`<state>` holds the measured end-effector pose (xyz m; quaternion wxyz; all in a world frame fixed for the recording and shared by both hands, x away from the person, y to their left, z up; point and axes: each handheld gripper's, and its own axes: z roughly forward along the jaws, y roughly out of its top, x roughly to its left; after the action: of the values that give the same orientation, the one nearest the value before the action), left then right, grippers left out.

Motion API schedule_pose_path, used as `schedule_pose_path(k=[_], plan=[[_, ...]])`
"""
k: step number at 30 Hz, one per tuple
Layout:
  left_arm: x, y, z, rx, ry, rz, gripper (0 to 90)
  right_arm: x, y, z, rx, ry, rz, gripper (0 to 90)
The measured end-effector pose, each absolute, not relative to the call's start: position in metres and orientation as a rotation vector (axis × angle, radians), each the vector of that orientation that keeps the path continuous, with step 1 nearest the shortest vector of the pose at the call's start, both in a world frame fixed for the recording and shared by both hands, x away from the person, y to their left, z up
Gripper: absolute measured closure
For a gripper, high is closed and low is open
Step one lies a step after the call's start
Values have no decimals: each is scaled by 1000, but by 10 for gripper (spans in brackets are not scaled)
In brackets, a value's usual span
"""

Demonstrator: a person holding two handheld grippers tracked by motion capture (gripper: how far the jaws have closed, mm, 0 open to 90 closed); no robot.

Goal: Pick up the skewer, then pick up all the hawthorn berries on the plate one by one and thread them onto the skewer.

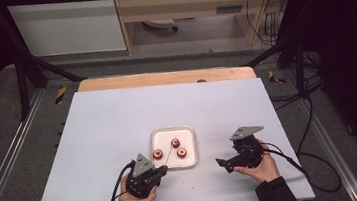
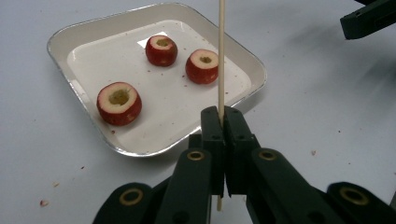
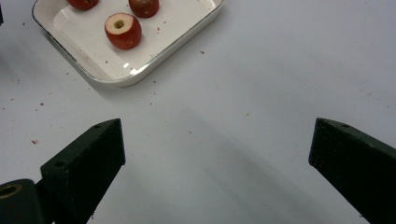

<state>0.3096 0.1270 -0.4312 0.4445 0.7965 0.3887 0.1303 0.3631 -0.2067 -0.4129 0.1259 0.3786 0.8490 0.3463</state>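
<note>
**K:** Fingers check: left gripper (image 2: 223, 122) is clamped tight on one thin wooden skewer (image 2: 221, 56), pads pressed on it near its lower end. Right gripper (image 3: 217, 154) is released, jaws spread wide with nothing but bare table between them.

**M:** Where does the skewer sit?

**K:** It runs from the left jaws out over the near edge of the tray (image 2: 252, 65). In the high view its far end reaches toward the fruit piece nearest the tray's far edge (image 1: 175, 142). Can't tell whether the tip touches it.

**M:** Count in the tray?

**K:** Three red cored fruit pieces, cut side up, each with a hollow centre: one (image 2: 119, 103) toward the tray's left edge, one toward its far edge (image 2: 161, 50), one (image 2: 202, 66) toward the right edge. None touch each other. One tray, white, shallow, rounded corners.

**M:** Tray position?

**K:** On the white table (image 1: 104, 133), around the middle of its width and closer to the near edge than the far one.

**M:** Grippers relative to it?

**K:** Left one (image 1: 144, 177) is just off the tray's near left corner. Right one (image 1: 226, 163) is off the tray's right side, clear of it, jaws pointing left. Small red crumbs on the table near the tray.
</note>
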Motion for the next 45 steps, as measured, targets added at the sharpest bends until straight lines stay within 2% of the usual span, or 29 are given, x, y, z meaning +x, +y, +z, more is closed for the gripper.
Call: schedule_pose_path(k=[21, 28, 38, 45], plan=[[300, 144, -439, 1913, 967, 328, 883, 387, -150, -401, 1008, 2585, 993, 32], [301, 150, -440, 1918, 963, 324, 883, 401, -123, -400, 916, 2667, 962, 64], [302, 154, -443, 1915, 965, 305, 883, 420, -92, -403, 795, 2808, 918, 191], [301, 156, -446, 1919, 968, 298, 883, 430, -80, -410, 712, 2909, 839, 390]])
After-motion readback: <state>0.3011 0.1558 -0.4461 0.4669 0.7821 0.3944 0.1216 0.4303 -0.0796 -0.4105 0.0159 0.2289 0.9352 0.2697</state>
